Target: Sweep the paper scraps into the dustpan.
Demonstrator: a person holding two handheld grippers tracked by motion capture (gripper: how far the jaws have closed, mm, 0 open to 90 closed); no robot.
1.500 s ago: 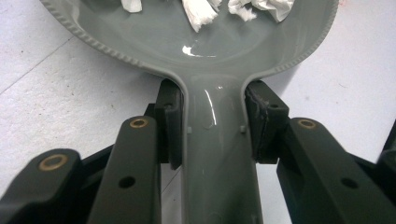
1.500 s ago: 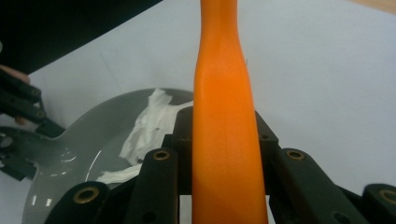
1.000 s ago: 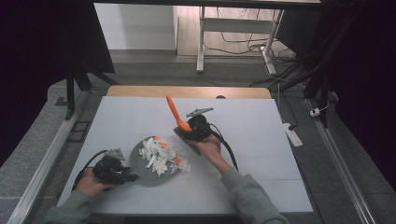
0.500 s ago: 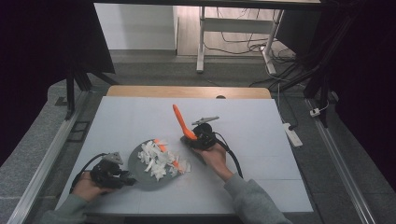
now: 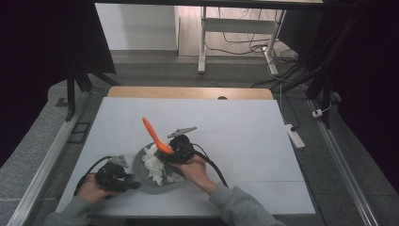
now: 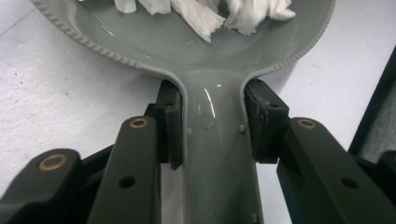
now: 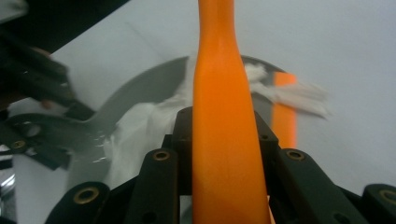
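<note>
A grey pan [image 5: 141, 165] with a beaded rim [image 6: 93, 46] lies at the table's near left and holds white paper scraps [image 5: 154, 165]. My left gripper [image 5: 128, 182] is shut on the pan's handle [image 6: 215, 154], one pad on each side of it. My right gripper [image 5: 173, 150] hangs over the pan's right side, shut on an orange spatula [image 5: 154, 134] whose free end slants up to the far left. In the right gripper view the spatula's shaft [image 7: 219, 56] runs up between the jaws [image 7: 224, 126] above the pan [image 7: 140, 88], the scraps [image 7: 140, 130] and an orange strip [image 7: 285, 107].
The white table top [image 5: 244, 127] stretches to the right and far side, with a wooden edge [image 5: 188, 92] at the back. A cable [image 5: 214, 165] trails from the right gripper toward the near edge. A power strip [image 5: 295, 134] lies on the floor beside the table's right edge.
My right gripper has carried the orange spatula left and nearer, from beside the pan to over its right side. The left gripper and the pan have barely moved.
</note>
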